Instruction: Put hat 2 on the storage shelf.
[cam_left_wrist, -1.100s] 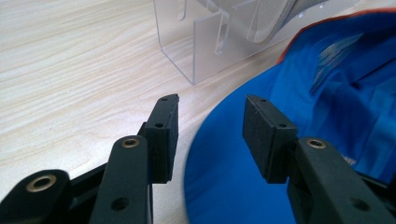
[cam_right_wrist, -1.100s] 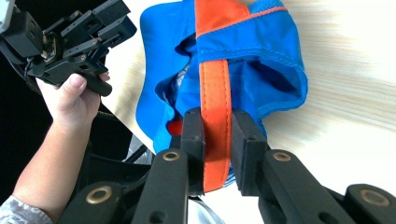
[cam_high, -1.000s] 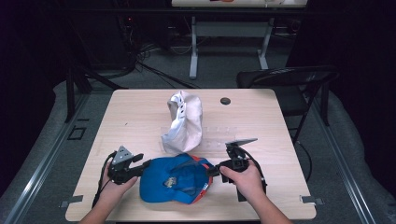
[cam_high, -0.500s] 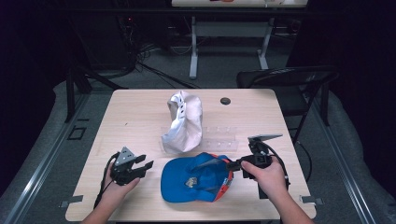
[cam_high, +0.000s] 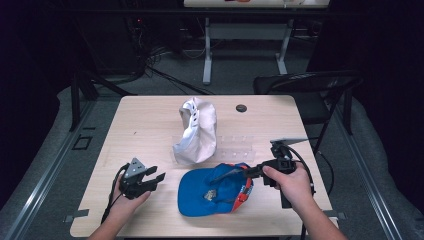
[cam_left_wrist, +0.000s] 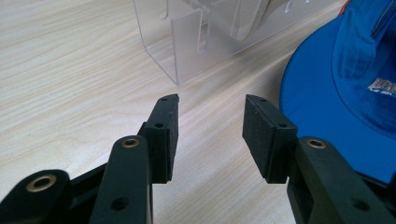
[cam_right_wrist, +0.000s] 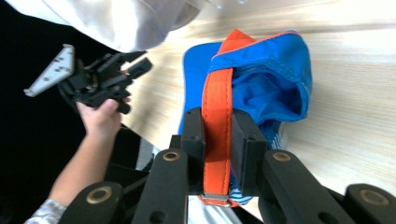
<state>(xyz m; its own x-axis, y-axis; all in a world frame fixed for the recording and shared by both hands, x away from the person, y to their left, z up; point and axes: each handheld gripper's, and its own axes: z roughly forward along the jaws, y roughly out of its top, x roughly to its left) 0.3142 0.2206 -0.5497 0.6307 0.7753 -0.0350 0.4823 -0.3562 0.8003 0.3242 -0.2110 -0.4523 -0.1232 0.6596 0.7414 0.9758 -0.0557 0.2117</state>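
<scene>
**Right gripper gripping the cap's orange strap**

The right gripper (cam_right_wrist: 217, 140) is clenching the orange strap (cam_right_wrist: 216, 116) at the back of the blue cap (cam_high: 216, 189), which is lying near the table's (cam_high: 150, 112) front edge, between the 2 hands. The left gripper (cam_left_wrist: 210, 133) is resting released, nothing between its pads, with the cap's brim just to its right. The cap's long axis is running roughly left to right across the table: brim pointing toward the left gripper, strap end toward the right. Behind it, the white cap (cam_high: 196, 131) is sitting on a clear acrylic stand (cam_left_wrist: 187, 42). The likely move is lifting the blue cap back toward that stand.
</scene>
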